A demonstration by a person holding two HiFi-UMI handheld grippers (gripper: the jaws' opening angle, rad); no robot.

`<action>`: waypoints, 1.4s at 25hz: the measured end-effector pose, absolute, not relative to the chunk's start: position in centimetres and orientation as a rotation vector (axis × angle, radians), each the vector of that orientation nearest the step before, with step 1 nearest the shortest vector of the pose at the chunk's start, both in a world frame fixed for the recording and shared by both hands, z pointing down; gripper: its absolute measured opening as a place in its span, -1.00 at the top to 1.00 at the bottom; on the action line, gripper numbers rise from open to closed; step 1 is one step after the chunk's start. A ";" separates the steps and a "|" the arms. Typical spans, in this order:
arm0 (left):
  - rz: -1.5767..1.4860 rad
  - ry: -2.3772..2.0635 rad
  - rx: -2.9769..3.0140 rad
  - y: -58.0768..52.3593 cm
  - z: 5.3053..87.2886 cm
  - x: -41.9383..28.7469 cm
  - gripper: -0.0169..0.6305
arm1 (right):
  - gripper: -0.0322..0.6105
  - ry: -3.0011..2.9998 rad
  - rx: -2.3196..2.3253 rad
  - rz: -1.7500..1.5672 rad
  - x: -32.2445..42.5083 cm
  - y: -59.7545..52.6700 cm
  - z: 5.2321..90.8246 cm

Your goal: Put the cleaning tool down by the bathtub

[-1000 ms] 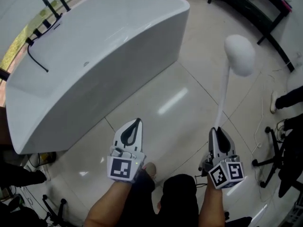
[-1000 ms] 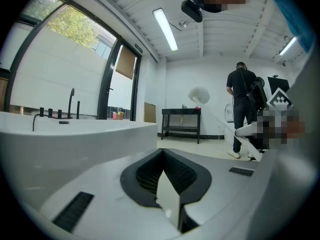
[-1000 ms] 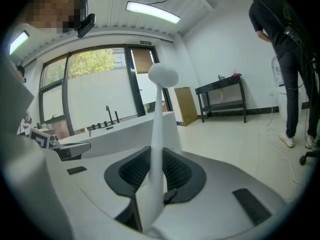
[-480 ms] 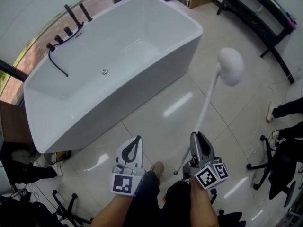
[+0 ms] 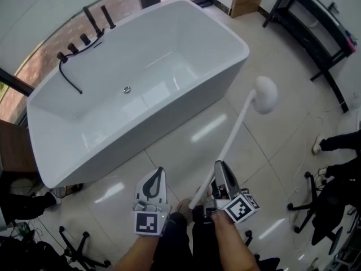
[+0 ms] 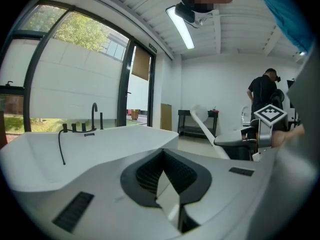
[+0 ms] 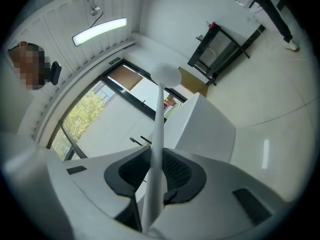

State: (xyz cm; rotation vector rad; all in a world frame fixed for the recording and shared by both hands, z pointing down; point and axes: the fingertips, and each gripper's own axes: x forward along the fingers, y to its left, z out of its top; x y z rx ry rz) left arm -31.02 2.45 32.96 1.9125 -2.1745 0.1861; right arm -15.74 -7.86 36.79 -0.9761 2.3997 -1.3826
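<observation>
The white bathtub [image 5: 84, 134] fills the upper left of the head view, with tiled floor in front of it. The cleaning tool is a long white handle [image 5: 231, 134] with a rounded white head [image 5: 265, 94], held slanted in the air over the floor to the tub's right. My right gripper [image 5: 221, 171] is shut on the handle's lower part; in the right gripper view the handle [image 7: 156, 154] runs up between the jaws to the head [image 7: 165, 74], with the tub [image 7: 205, 126] behind. My left gripper [image 5: 155, 178] is shut and holds nothing, just left of the right one.
Black tap fittings [image 5: 84, 30] stand on the tub's far rim. A black rack [image 5: 316, 33] is at the top right. Chair bases [image 5: 313, 208] and a person's shoe [image 5: 318, 144] lie at the right, and stand legs [image 5: 73, 247] at the lower left. A person [image 6: 262, 91] stands beyond.
The right gripper has swung left, close to the left gripper, and the tool now leans to the upper right. The view has shifted, so more of the tub shows.
</observation>
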 end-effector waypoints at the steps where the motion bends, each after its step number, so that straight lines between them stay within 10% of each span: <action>1: 0.199 -2.184 1.896 2.1 33.4 -31.6 0.95 | 0.59 2.387 -0.958 -1.404 -16.5 -8.6 37.5; 35: 0.392 -2.068 1.862 -0.2 53.8 -45.6 0.95 | 0.59 1.834 -1.324 -1.870 -34.0 -16.3 71.0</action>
